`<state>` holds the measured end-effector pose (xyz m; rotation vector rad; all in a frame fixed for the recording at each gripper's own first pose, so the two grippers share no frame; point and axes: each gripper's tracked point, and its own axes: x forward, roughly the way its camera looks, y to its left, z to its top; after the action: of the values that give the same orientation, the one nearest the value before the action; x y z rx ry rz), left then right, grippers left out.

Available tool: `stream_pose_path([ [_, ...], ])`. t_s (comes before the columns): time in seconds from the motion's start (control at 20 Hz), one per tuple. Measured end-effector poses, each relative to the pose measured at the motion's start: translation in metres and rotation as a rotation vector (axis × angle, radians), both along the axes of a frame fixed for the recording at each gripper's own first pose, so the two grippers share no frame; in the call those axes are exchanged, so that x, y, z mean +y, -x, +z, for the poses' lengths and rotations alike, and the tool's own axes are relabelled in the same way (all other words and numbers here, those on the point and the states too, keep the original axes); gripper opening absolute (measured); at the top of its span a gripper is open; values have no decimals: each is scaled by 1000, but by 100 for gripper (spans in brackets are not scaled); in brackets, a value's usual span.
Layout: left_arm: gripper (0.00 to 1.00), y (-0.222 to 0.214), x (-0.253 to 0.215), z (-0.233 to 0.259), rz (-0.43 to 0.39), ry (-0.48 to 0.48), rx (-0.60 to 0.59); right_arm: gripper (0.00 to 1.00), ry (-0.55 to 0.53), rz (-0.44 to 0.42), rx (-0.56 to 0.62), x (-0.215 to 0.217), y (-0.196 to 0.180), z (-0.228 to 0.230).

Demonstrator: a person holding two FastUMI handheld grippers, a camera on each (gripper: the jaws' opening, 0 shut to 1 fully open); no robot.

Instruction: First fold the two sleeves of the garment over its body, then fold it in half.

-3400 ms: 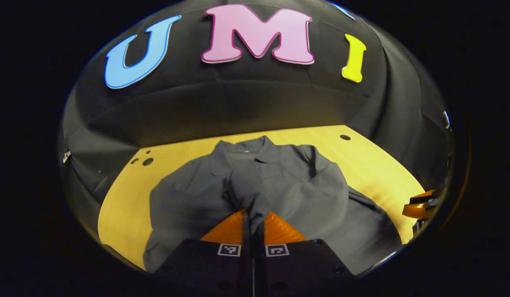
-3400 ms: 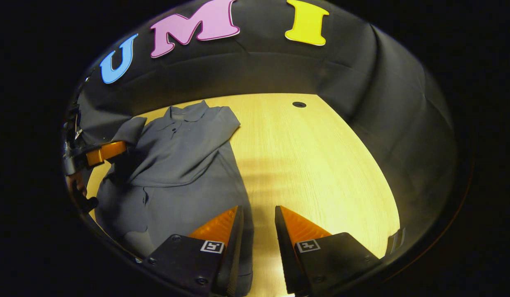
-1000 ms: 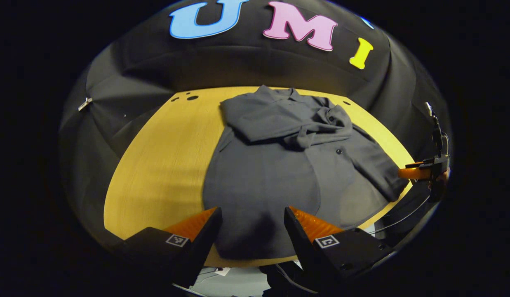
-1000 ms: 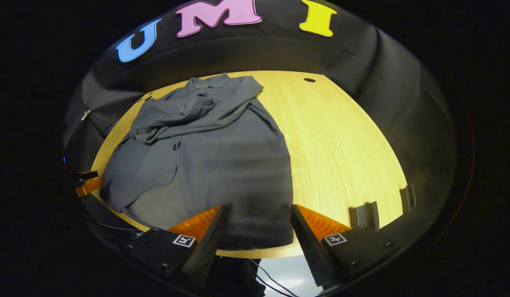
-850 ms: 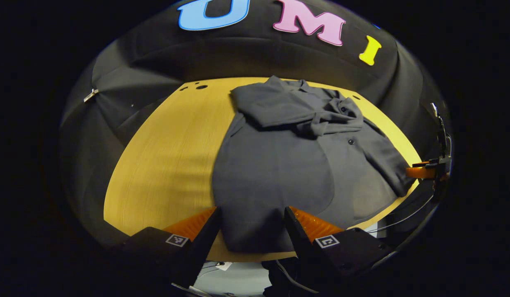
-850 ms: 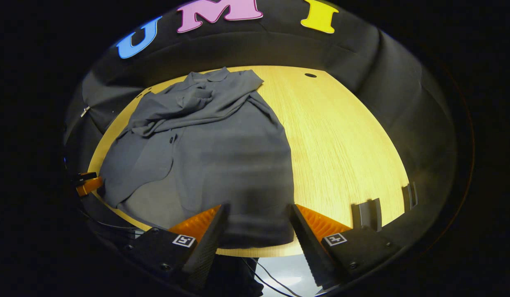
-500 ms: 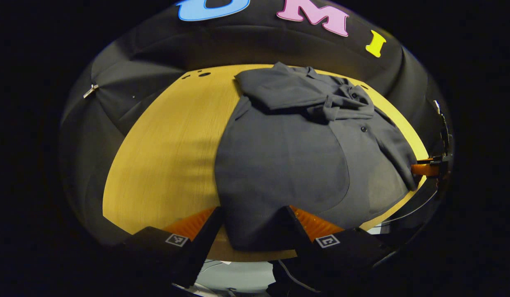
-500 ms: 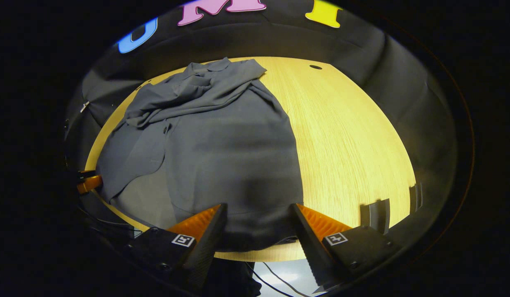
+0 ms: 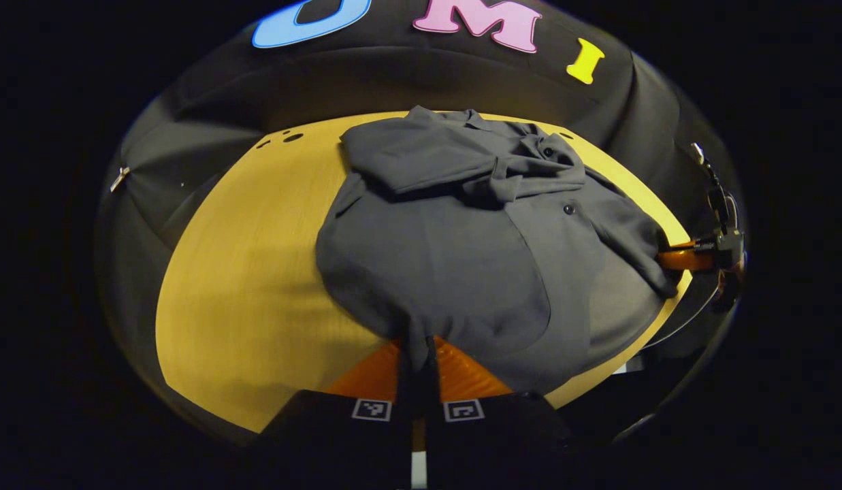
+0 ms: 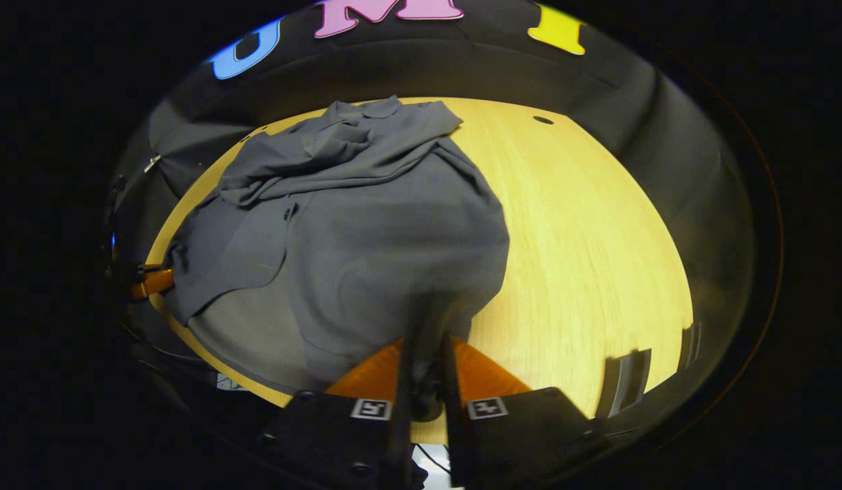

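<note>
A grey button shirt (image 9: 448,252) lies on the yellow wooden table (image 9: 244,272), collar at the far side, both sleeves (image 9: 461,160) bunched over the chest. My left gripper (image 9: 417,347) is shut on the near hem at one corner, and the cloth puckers toward it. In the right gripper view the same shirt (image 10: 366,238) spreads across the table (image 10: 584,238), and my right gripper (image 10: 424,347) is shut on the hem's other corner. Each view catches the other gripper at the table's near edge: the right gripper (image 9: 686,258) and the left gripper (image 10: 148,282).
Small round holes (image 9: 293,137) mark the table's far corners, one hole (image 10: 543,120) on the right side. Dark brackets (image 10: 625,381) stand at the near right edge. Bare wood flanks the shirt on both sides.
The left gripper let go of a sleeve and drew back to the near edge. Over the last half second both grippers, open astride the hem, shut on it and the cloth gathered.
</note>
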<state>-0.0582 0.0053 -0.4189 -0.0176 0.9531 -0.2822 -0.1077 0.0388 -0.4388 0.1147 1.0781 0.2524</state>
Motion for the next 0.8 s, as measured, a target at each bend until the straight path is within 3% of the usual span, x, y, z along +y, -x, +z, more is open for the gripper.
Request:
stream_pose_path([
  [0.05,9,1,1,3,18,14,13,11,-9,3,1,0,2,2],
  [0.1,7,5,1,3,24,15,26,6,-11,12,16,-1,7,4],
  [0.3,6,36,13,22,6,9,27,5,-8,74,-11,6,30,23],
  [0.4,2,56,18,28,21,50,73,6,-14,97,12,6,52,29],
  [0.55,6,95,26,35,49,60,125,6,-35,90,60,-4,82,30],
  [0.7,6,76,32,56,83,74,111,5,-67,36,23,-8,72,56],
  [0.8,6,59,32,77,102,97,59,5,-55,22,-73,-13,47,80],
])
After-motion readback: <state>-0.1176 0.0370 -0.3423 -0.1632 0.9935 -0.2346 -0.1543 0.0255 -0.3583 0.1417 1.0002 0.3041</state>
